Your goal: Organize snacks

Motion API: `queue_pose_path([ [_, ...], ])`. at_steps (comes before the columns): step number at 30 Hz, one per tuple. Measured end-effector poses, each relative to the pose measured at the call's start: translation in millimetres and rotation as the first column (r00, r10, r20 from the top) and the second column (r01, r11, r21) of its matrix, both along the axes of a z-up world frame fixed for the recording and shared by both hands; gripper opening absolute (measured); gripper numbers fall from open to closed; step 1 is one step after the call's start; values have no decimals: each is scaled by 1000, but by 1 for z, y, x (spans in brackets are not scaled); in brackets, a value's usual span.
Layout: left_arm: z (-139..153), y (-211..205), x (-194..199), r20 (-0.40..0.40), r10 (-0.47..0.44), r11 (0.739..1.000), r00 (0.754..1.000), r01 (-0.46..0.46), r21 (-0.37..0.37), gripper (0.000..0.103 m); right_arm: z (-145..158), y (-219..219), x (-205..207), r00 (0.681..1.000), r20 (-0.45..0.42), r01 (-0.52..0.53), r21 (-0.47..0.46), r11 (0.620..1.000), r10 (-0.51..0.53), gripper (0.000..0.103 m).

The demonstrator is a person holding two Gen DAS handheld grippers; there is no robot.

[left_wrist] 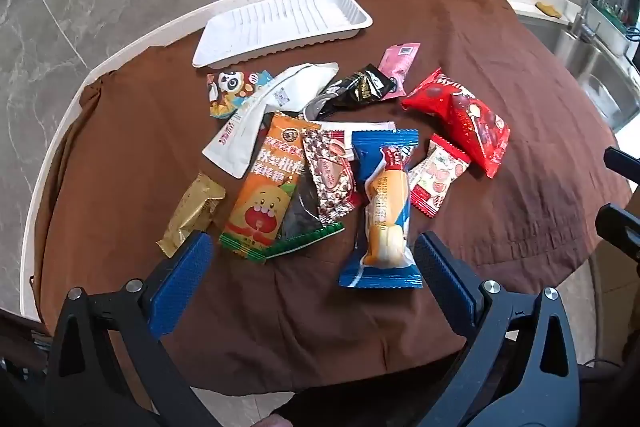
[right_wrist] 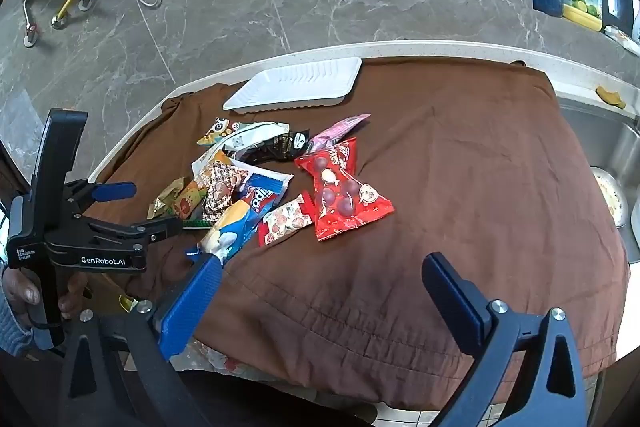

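Eleven snack packets (left_wrist: 320, 163) lay heaped mid-counter on the brown cloth (left_wrist: 500, 227), and one white tray (left_wrist: 280, 23) sat at the far edge. A blue cake wrapper (left_wrist: 384, 203) lay nearest; a red bag (right_wrist: 344, 187) showed chocolate balls. The left gripper (left_wrist: 312, 259) hung above the pile's near side, fingers spread, "GenRobot.AI" printed on its body. The right gripper (right_wrist: 324, 287) gaped over bare cloth.
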State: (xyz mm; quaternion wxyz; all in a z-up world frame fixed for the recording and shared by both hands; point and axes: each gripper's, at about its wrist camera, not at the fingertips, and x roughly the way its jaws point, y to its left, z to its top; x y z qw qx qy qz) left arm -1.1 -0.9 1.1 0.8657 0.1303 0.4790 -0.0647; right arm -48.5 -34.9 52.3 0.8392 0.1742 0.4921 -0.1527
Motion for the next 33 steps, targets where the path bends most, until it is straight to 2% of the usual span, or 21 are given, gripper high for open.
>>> queue_pose_path([
  [3, 1, 0, -7, 41, -2, 1000, 999, 2, 10, 102, 0, 0, 0, 1000, 5, -2, 3, 1000, 2, 102],
  [6, 3, 3, -2, 10, -1, 1000, 1000, 1, -8, 102, 1, 1, 0, 1000, 7, -1, 6, 1000, 1, 102],
  [11, 15, 6, -3, 31, 3, 999, 1000, -2, -40, 102, 4, 4, 9, 1000, 27, -11, 11, 1000, 11, 102],
  [17, 29, 3, -6, 76, 6, 999, 997, -2, -53, 102, 16, 3, 9, 996, 88, -11, -21, 1000, 12, 103],
  [22, 35, 4, -10, 90, 0, 997, 996, 7, -75, 102, 37, -6, 5, 984, 177, 19, -32, 999, -13, 103],
  [24, 37, 4, -11, 101, 3, 997, 995, 5, -83, 102, 44, -8, 5, 984, 176, 36, -55, 998, -26, 103],
  [31, 35, -4, -14, 82, -28, 995, 996, 36, -91, 102, 58, -5, 8, 979, 204, 27, -143, 989, 3, 103],
  [33, 32, -6, -14, 62, -47, 994, 997, 53, -98, 102, 56, -6, 11, 981, 195, 26, -129, 991, 0, 103],
])
